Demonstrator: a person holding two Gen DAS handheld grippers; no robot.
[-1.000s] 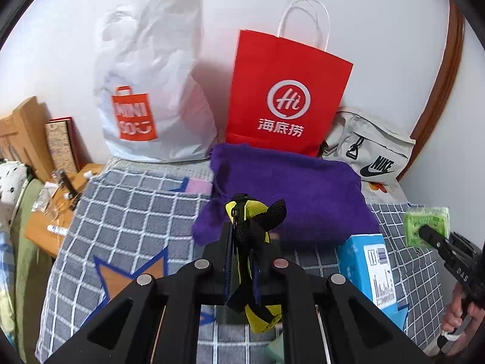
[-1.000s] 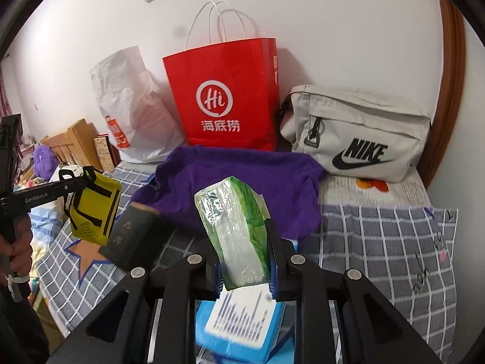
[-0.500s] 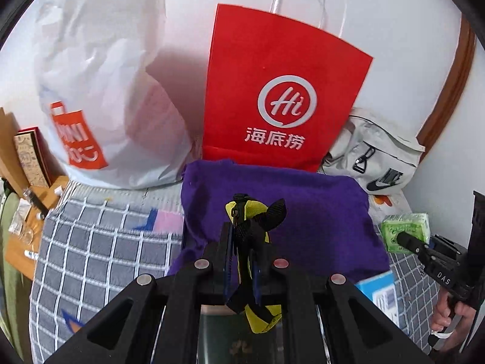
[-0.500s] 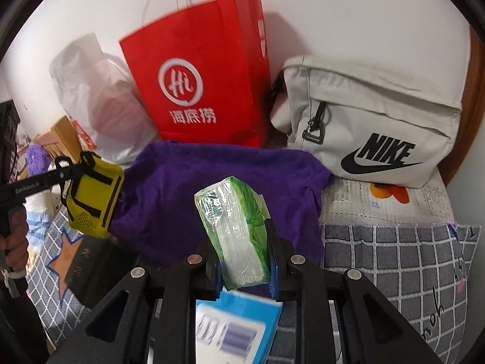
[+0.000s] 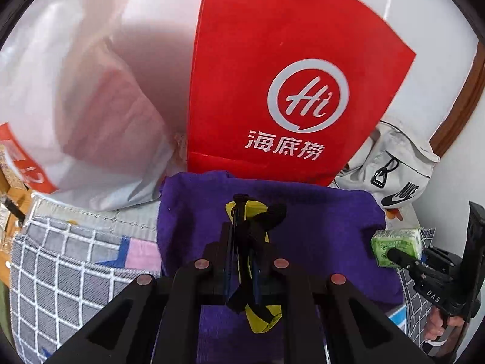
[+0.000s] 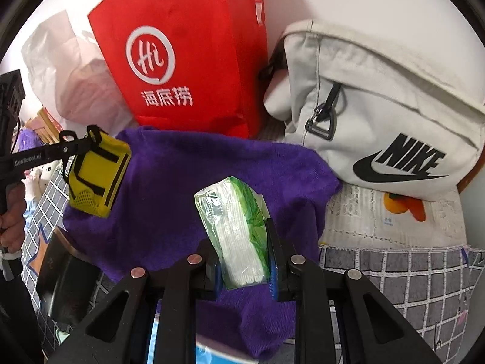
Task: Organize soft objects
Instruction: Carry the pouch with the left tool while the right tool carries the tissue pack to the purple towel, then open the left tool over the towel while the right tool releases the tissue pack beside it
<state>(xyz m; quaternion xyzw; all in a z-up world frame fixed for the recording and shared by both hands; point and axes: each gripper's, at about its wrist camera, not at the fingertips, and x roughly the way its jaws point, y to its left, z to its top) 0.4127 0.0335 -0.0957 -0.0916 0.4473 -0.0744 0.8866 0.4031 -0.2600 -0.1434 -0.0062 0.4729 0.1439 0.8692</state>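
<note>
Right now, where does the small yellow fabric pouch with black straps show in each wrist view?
Left wrist view: the small yellow fabric pouch with black straps hangs at bottom centre, its strap pinched in the left gripper.
Right wrist view: the pouch is at mid left.
Shared landmark: the purple towel under it.

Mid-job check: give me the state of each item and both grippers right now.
left gripper: shut on yellow pouch
yellow pouch: held in the air, above purple towel
right gripper: shut on tissue pack
tissue pack: held, tilted
purple towel: lying spread on the bed
red paper bag: standing upright
white Nike bag: zipped shut
</note>
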